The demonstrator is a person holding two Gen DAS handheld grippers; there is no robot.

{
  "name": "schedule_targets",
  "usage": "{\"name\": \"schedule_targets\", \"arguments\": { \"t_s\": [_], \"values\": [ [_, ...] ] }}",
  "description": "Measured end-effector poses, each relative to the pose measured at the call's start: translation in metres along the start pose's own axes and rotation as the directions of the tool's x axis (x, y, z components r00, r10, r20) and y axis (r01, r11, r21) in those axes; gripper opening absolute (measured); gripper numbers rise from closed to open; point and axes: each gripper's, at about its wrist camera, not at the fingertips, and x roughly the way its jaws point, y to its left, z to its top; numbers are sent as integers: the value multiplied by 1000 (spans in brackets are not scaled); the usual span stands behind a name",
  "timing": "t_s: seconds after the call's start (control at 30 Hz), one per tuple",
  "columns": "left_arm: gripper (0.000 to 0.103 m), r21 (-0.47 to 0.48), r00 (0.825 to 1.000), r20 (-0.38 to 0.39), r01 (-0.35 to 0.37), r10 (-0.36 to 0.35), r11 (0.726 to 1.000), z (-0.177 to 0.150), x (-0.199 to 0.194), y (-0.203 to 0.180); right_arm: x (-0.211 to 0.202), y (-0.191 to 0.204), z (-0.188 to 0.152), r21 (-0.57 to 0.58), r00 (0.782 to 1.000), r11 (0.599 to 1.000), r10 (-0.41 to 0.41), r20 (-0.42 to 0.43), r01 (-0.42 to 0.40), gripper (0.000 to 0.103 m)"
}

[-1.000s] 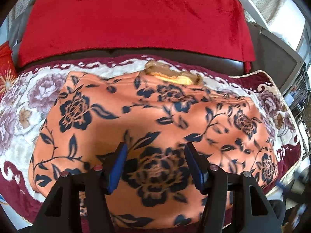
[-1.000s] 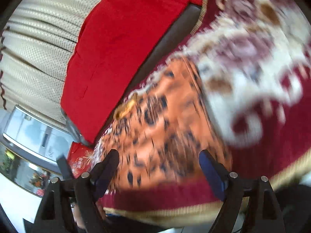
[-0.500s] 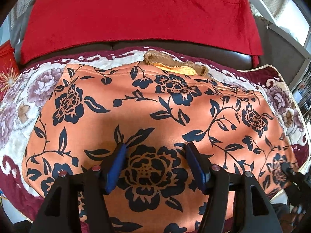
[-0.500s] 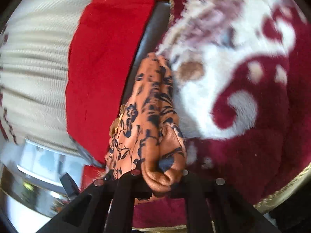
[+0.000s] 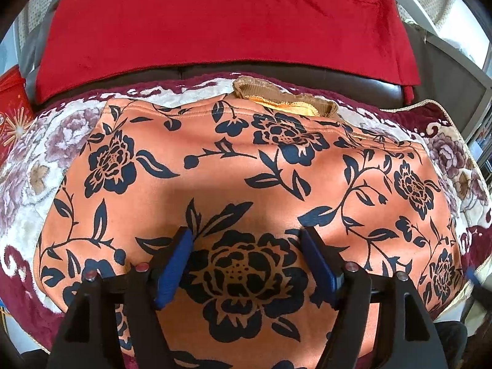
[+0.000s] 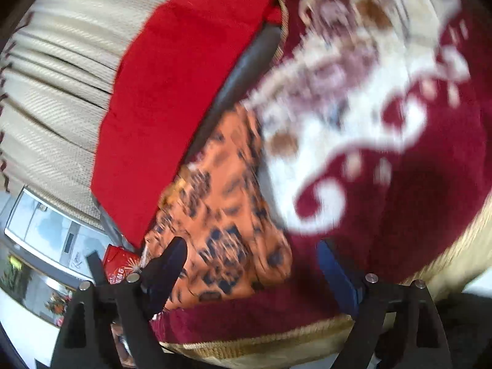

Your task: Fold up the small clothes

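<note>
An orange garment with dark blue flowers (image 5: 246, 169) lies spread flat on a maroon and cream floral blanket (image 5: 30, 166). Its tan ribbed collar (image 5: 276, 95) points toward the sofa back. My left gripper (image 5: 246, 255) is open and empty, hovering over the garment's near middle. My right gripper (image 6: 252, 264) is open and empty at the garment's right edge (image 6: 227, 203). The right wrist view is blurred by motion.
A red cloth (image 5: 221, 18) drapes over the dark sofa back (image 5: 353, 77). A red box (image 5: 12, 104) sits at the left. Cream curtains (image 6: 61, 86) and a cabinet (image 6: 46, 233) stand behind. The blanket's gold-trimmed edge (image 6: 261, 344) is near me.
The right gripper, shut on the garment's edge half a second ago, has let go and opened. The left gripper has stayed open over the garment, which now lies flatter.
</note>
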Motion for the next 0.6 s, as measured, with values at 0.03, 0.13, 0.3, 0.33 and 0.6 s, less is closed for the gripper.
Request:
{"name": "schedule_targets", "arguments": {
  "t_s": [0.03, 0.13, 0.3, 0.33, 0.6],
  "values": [
    [74, 1, 1000, 1, -1, 1, 1000, 0, 0, 0, -3, 5, 12, -17, 1000, 1000, 22, 0, -22, 89],
    [74, 0, 1000, 1, 4, -4, 1000, -1, 0, 0, 15, 20, 55, -55, 993, 994, 90, -71, -94, 89],
    [75, 0, 1000, -2, 16, -16, 1000, 0, 0, 0, 111, 26, 118, -24, 964, 995, 91, -251, -100, 87],
    [75, 3, 1000, 1, 19, -19, 1000, -1, 0, 0, 132, 24, 127, -19, 952, 996, 73, -298, -82, 87],
    [77, 15, 999, 15, 44, -44, 999, -2, 1, 3, 164, 48, 143, -208, 947, 978, -64, -314, -3, 10]
  ]
}}
